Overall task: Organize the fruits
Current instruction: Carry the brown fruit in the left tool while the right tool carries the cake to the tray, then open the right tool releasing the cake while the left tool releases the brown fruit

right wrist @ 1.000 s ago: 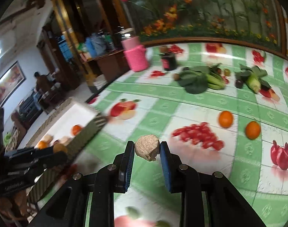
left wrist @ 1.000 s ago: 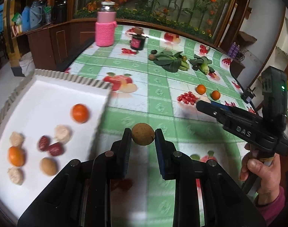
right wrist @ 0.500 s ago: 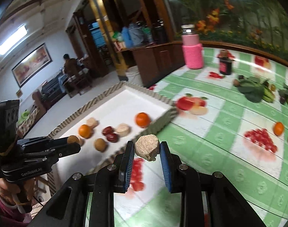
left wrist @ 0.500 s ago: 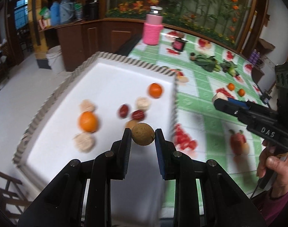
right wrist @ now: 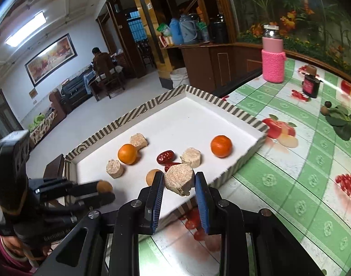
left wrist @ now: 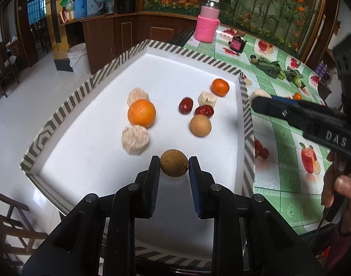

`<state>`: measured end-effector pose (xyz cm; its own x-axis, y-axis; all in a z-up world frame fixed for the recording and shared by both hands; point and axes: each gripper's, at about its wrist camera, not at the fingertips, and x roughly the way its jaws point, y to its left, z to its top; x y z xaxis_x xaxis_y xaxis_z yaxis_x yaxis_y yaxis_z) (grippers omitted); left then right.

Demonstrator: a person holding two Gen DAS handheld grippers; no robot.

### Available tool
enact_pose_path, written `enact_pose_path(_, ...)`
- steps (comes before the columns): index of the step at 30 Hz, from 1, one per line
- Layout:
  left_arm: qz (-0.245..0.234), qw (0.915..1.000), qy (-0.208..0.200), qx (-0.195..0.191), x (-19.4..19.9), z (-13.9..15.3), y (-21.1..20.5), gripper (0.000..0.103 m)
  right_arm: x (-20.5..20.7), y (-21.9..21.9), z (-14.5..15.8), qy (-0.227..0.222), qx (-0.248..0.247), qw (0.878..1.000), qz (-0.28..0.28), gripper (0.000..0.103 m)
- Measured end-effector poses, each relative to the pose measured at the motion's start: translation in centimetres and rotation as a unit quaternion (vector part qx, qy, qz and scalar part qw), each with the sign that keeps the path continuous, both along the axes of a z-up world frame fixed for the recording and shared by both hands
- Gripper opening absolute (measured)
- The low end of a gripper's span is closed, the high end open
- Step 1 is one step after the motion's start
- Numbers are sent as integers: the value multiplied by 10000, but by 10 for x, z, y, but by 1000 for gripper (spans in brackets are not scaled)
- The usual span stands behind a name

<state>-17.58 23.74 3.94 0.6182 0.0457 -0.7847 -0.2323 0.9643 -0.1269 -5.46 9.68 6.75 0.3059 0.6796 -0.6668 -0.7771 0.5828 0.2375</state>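
Both grippers now hang at a white tray with a striped rim [left wrist: 193,54], having swung over from the green fruit-print tablecloth [right wrist: 290,161] in the last second. The left gripper [left wrist: 174,163] is clamped on a round brown fruit [left wrist: 174,162], possibly a longan, above the tray's near end. The right gripper [right wrist: 179,182] is clamped on a pale, rough-cut chunk [right wrist: 179,181] just over the tray's near rim. Inside lie 2 oranges, 2 red dates, 3 pale chunks and 1 brown fruit. Both pieces look ready to be released among their matches.
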Motion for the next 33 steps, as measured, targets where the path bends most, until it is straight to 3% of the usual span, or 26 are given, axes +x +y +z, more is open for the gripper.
enact_pose_path(20, 170, 9998, 26, 126, 25, -12, 1, 25, 68, 87, -34, 84, -523, 9983, 230, 27)
enact_pose_path(30, 301, 9994, 12, 173, 26, -11, 3, 25, 77, 99, -43, 129, -745, 9969, 211, 27)
enact_pose_path(33, 337, 9993, 43, 185, 25, -11, 3, 34, 74, 97, -41, 108, -757, 9969, 180, 30)
